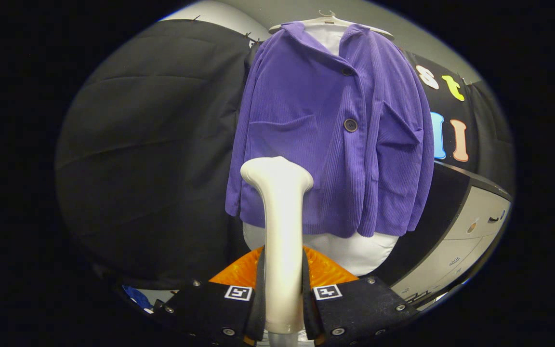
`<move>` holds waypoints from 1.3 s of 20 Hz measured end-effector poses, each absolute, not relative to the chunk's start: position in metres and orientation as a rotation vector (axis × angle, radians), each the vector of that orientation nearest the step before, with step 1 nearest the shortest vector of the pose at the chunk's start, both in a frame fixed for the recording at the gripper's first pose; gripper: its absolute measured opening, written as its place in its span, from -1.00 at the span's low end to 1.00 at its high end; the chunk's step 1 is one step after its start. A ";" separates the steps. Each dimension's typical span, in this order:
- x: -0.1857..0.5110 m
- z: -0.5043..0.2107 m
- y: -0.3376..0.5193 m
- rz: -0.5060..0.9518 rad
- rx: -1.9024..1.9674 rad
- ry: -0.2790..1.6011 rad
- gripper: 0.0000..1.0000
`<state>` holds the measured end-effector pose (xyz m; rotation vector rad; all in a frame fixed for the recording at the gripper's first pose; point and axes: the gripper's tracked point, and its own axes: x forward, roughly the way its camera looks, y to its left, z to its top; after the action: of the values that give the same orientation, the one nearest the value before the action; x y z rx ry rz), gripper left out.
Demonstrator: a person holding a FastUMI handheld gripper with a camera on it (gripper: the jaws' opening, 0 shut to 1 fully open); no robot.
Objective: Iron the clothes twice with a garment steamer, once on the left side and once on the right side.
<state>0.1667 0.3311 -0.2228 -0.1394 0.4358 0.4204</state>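
A purple corduroy jacket [325, 130] with dark buttons hangs on a white hanger [328, 21] over a white garment [354, 250] whose hem shows below it. My gripper [283, 294] is shut on the white garment steamer [280, 231], both fingers pressing its handle. The steamer stands upright between the fingers. Its wide head sits in front of the jacket's lower left panel, just below the left chest pocket. I cannot tell whether the head touches the cloth.
Black cloth [152, 154] lines the booth wall to the left of and behind the jacket. A grey cabinet with drawers [470, 241] stands to the right, under a dark top. Something blue [138, 296] lies low on the left.
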 end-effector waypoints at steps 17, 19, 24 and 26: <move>0.082 -0.329 0.296 0.457 -0.066 0.743 -0.36; 0.072 -0.323 0.288 0.462 -0.056 0.732 -0.36; 0.055 -0.268 0.266 0.463 0.009 0.645 -0.36; 0.050 -0.236 0.249 0.454 0.026 0.590 -0.36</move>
<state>0.0499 0.2488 -0.2363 0.0257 0.5901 0.4545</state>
